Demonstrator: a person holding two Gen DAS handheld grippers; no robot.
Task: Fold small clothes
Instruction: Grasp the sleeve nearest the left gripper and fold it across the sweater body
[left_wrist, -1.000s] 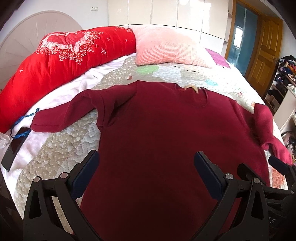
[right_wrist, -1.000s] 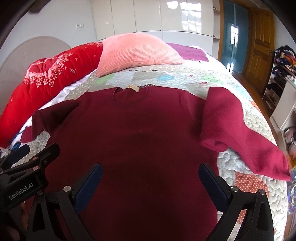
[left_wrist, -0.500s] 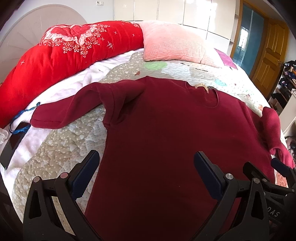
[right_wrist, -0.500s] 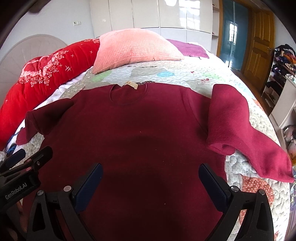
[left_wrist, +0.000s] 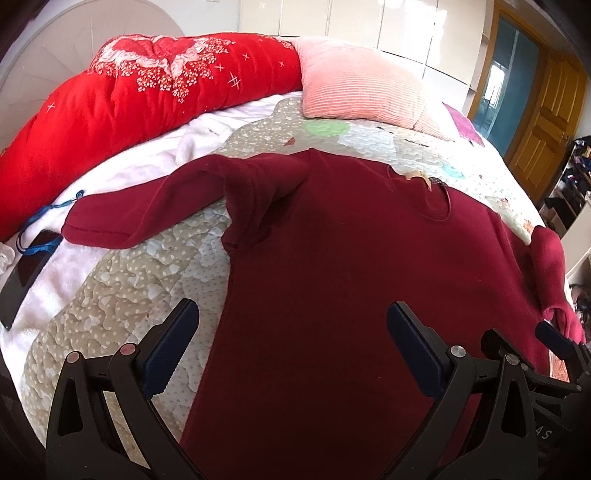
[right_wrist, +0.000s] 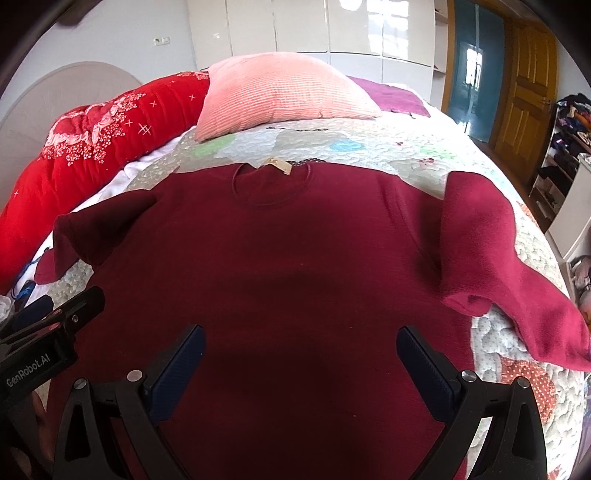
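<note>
Now both grippers sit lower and closer to the bed's near edge than a second ago, and the dark red long-sleeved fleece top (left_wrist: 332, 266) fills more of each view. It lies flat, neck toward the headboard, in the middle of the pale patchwork quilt (left_wrist: 122, 295), its hem running under the cameras.

The left gripper (left_wrist: 291, 343) has drifted toward the bed's left side: over the last second the garment's left side edge has come between its tongs, so one tong now hangs over bare quilt and the other over cloth. The tongs are spread wide and hold nothing. The right gripper (right_wrist: 300, 356) is likewise spread wide and empty, hovering over the lower body of the top; it has moved little beyond a slight dip.

The top itself has not shifted. Its left sleeve (left_wrist: 147, 214) stretches toward the left edge of the bed, bunched at the shoulder, its cuff near a dark phone (left_wrist: 26, 269) on the white sheet. Its right sleeve (right_wrist: 498, 266) doubles back at the shoulder and trails toward the right edge.

Folding proper has not begun. The approach suggests a pinch near the hem or side edge comes next, probably to bring one side across. The rumpled shoulders may want smoothing first, or the fold will come out lumpy.

A red floral duvet (left_wrist: 129, 99) and pink ribbed pillow (right_wrist: 280, 96) lie along the headboard edge, well apart.
</note>
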